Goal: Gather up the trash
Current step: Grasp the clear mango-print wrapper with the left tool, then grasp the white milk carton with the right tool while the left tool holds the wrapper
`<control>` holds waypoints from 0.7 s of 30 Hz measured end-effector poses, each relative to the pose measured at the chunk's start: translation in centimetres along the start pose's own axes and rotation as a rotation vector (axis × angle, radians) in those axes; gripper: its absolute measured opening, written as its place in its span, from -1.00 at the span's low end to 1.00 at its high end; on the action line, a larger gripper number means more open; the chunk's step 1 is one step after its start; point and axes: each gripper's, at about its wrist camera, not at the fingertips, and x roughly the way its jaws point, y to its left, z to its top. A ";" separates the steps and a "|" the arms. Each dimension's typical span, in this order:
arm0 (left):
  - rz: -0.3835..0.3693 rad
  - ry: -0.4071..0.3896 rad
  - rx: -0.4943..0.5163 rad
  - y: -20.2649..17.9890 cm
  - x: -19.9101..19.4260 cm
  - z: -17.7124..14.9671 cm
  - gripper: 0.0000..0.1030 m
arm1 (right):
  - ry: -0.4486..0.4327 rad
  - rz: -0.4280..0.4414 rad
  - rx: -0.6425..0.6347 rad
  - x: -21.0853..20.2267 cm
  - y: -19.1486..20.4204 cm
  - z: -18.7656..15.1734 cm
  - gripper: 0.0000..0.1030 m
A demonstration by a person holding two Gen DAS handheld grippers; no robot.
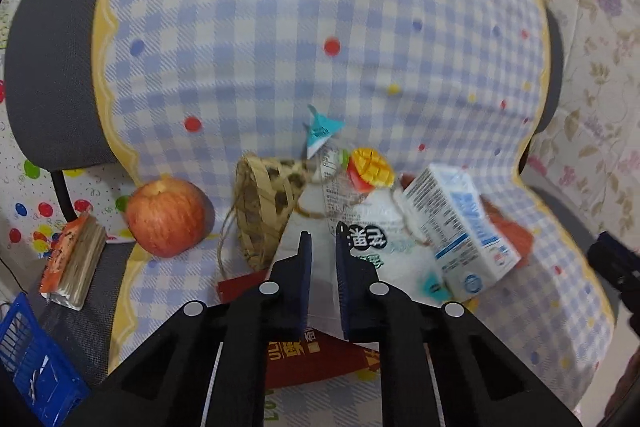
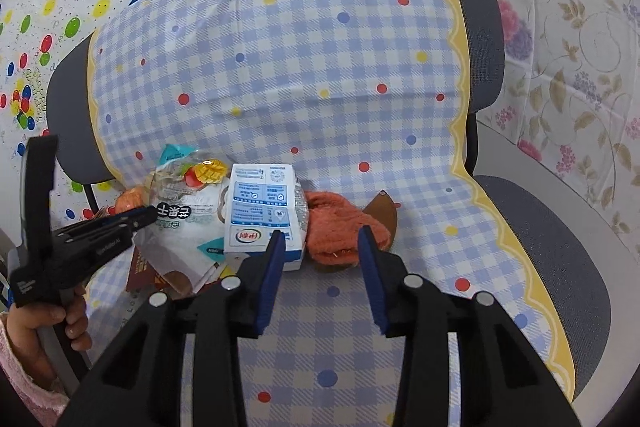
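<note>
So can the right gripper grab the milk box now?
Probably yes. The right gripper is open, its left finger already touches the milk box, and nothing blocks it; only the orange cloth lies beside.

Glossy plastic snack bag (image 1: 360, 227), printed paper carton (image 2: 262, 211), woven straw basket (image 1: 264, 203), fuzzy orange cloth (image 2: 344, 227)

One apple (image 1: 166, 217), one milk carton (image 1: 460, 227), one snack bag (image 1: 360, 223), one woven basket (image 1: 264, 203).

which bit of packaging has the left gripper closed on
The white mango-print snack bag: the left gripper has its jaws pinched on the bag's near edge. The blue-and-white milk carton lies untouched to its right, the red packet beneath.
</note>
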 end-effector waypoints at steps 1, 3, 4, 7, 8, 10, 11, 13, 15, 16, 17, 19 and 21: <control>-0.004 -0.022 -0.004 0.1 -0.8 0.2 -0.79 | -0.002 0.004 -0.002 -0.2 0.1 0.1 -0.27; -0.017 -0.092 -0.011 0.5 -3.7 0.8 -0.80 | -0.007 0.012 -0.009 -0.7 0.4 0.1 -0.27; -0.018 -0.111 -0.012 0.8 -4.7 1.0 -0.80 | -0.008 0.015 -0.010 -0.8 0.5 0.1 -0.26; -0.006 -0.162 -0.012 1.5 -8.0 1.4 -0.80 | 0.013 0.047 -0.010 -0.8 1.0 -0.1 0.08; -0.004 -0.168 -0.013 1.6 -8.6 1.4 -0.80 | 0.020 0.057 -0.011 -0.6 1.2 -0.3 0.14; -0.002 -0.171 -0.016 2.0 -9.4 1.0 -0.80 | 0.045 0.075 -0.013 0.0 1.6 -0.7 0.17; 0.002 -0.171 -0.017 2.1 -9.6 0.7 -0.80 | 0.053 0.079 -0.011 0.2 1.7 -1.0 0.18; 0.012 -0.165 -0.021 2.5 -9.3 0.0 -0.80 | 0.073 0.092 -0.001 1.2 1.9 -1.4 0.24; 0.003 -0.144 -0.037 2.9 -8.8 -0.5 -0.80 | 0.084 0.100 0.004 2.1 1.9 -1.6 0.38; 0.001 -0.129 -0.049 3.1 -8.2 -0.8 -0.80 | 0.089 0.100 0.006 2.6 1.9 -1.7 0.42; 0.001 -0.122 -0.053 3.2 -7.8 -1.0 -0.80 | 0.095 0.102 0.010 3.1 2.0 -1.8 0.43; 0.001 -0.111 -0.059 3.4 -7.2 -1.3 -0.80 | 0.109 0.114 0.027 4.3 1.9 -1.8 0.43; -0.002 -0.103 -0.062 3.5 -6.6 -1.4 -0.80 | 0.116 0.128 0.043 5.2 1.7 -1.7 0.43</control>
